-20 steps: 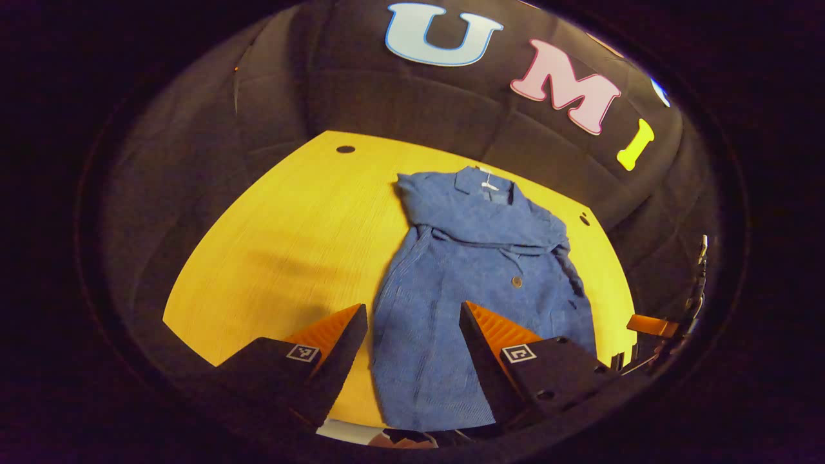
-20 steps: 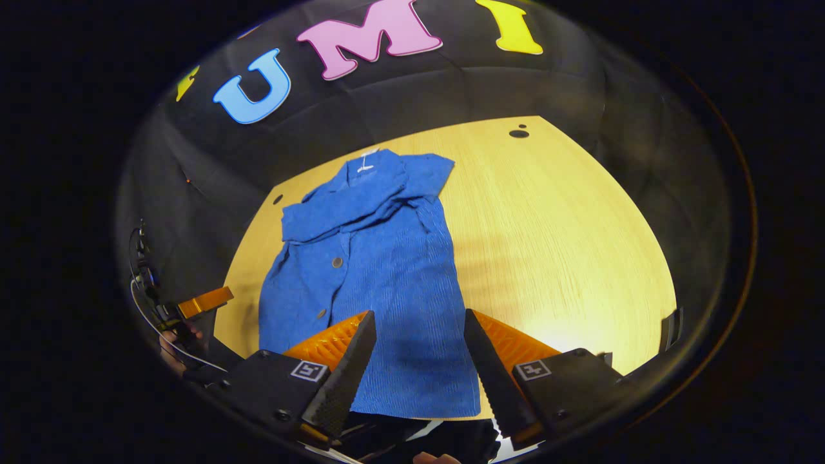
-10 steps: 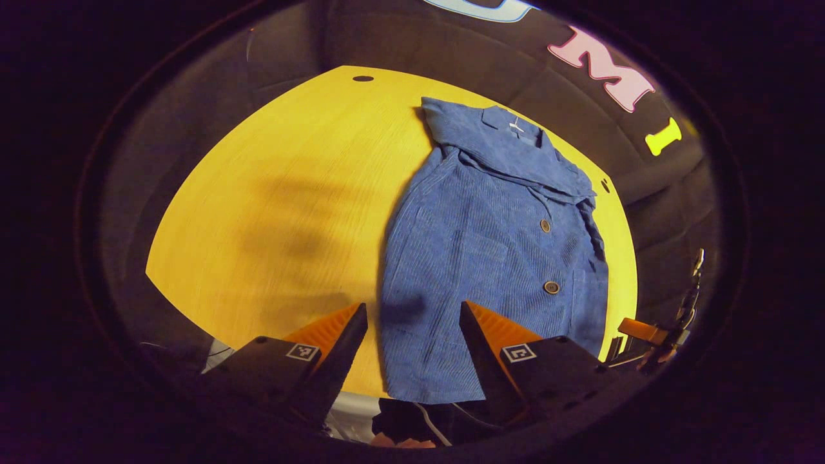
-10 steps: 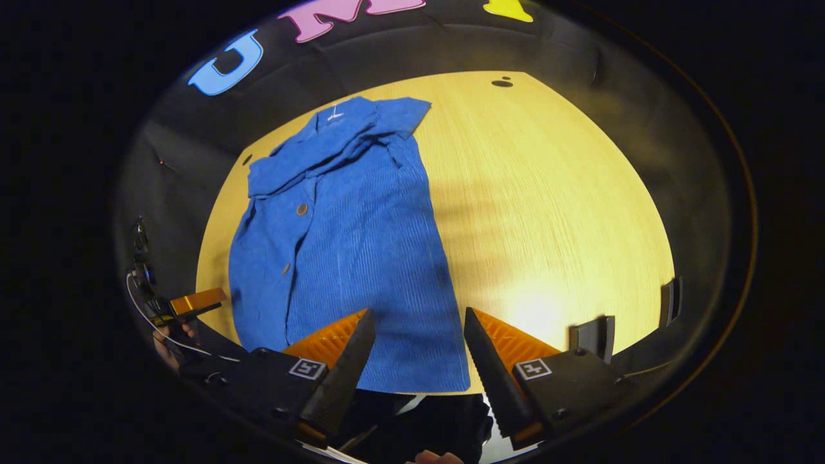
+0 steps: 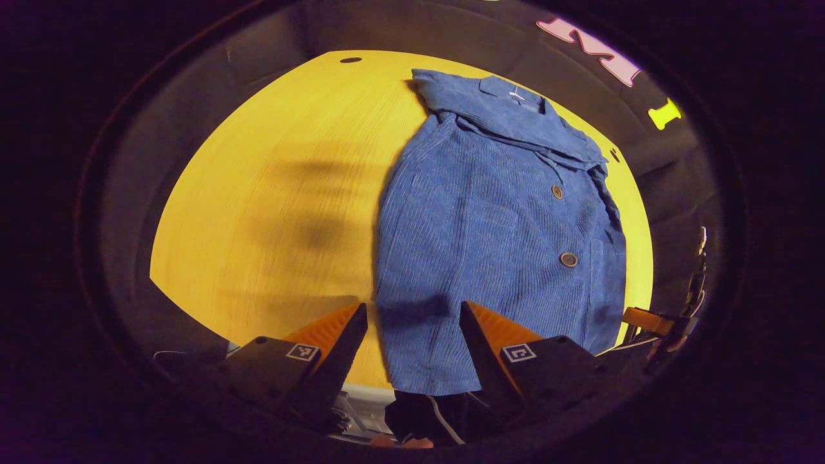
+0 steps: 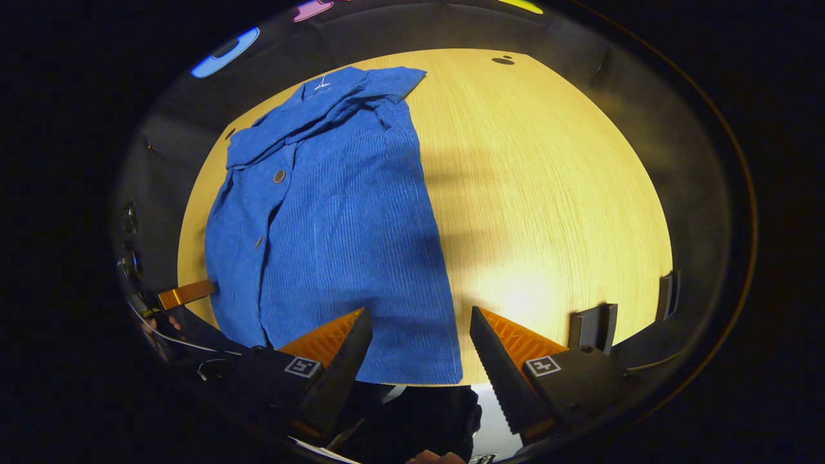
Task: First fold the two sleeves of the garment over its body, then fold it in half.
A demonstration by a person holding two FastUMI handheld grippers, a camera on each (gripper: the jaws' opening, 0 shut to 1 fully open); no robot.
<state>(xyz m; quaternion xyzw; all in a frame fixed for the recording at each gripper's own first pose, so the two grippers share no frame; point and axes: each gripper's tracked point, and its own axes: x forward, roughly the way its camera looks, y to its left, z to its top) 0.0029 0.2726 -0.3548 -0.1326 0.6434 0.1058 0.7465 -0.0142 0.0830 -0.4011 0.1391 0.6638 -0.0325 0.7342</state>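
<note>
A: Where does the garment (image 5: 496,232) lie from each tool?

B: In the left gripper view it runs up the centre-right of the frame, collar at the top, hem at the bottom edge of the bench (image 5: 271,193). The left tool (image 5: 412,335) hangs over the hem's left corner, jaws wide apart, nothing between them.

A: And the other?

B: In the right gripper view the garment (image 6: 335,212) fills the left half of the frame, collar at upper left, hem low in the centre. The right tool (image 6: 419,341) sits over the hem's right corner, also spread open and empty. The left tool (image 6: 184,293) shows at the lower left, by the hem's other corner.

A: Are the sleeves in?

B: They look folded across the chest, bunched just below the collar. So I judge the half-fold is next.

A: What does that turn on?

B: The long axis runs straight away from both tools, hem nearest, collar farthest. Each tool has its own hem corner just below it, so neither is better placed; both would carry the hem forward along that axis.
</note>
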